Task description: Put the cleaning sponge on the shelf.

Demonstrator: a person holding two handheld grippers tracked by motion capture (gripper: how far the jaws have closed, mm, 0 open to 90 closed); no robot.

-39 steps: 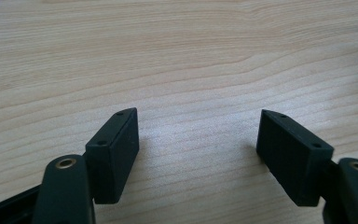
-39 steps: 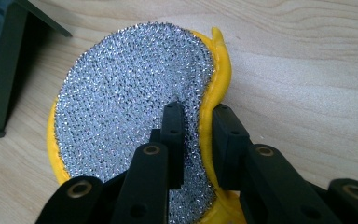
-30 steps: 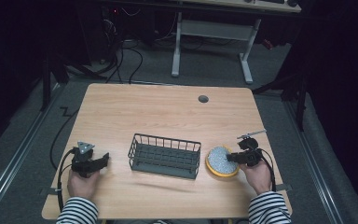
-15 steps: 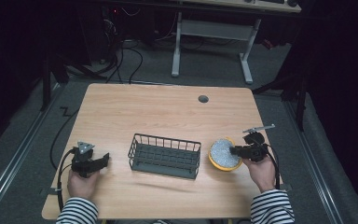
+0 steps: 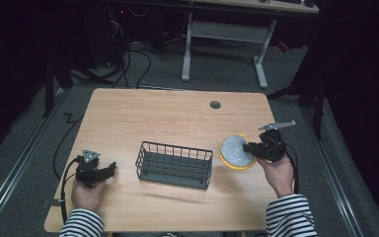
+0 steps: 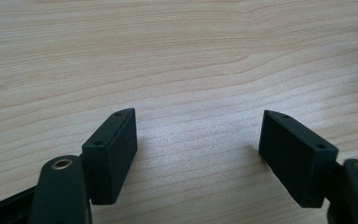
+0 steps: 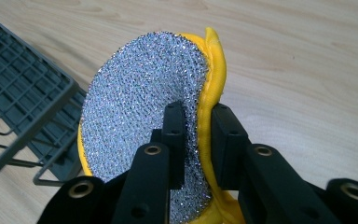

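Observation:
A round scrubbing pad (image 5: 236, 150) with a silver mesh face and yellow backing hangs above the table at the right, tilted on edge. My right gripper (image 5: 250, 147) is shut on its rim; the right gripper view has the pad (image 7: 144, 121) pinched between both black jaws (image 7: 196, 135). A dark wire basket (image 5: 174, 164) stands at the table's middle, to the left of the pad, its corner (image 7: 23, 107) close by. My left gripper (image 5: 109, 170) rests near the front left of the table, open, with bare wood between its jaws (image 6: 198, 144).
The wooden table (image 5: 177, 118) has a small round cable hole (image 5: 215, 104) near its far edge. Cables trail off the left side to the floor. A desk frame (image 5: 224, 44) stands beyond the table.
My right gripper has lifted the scrubbing pad off the table and shifted slightly right. The pad now stands tilted on edge. The left gripper has stayed put.

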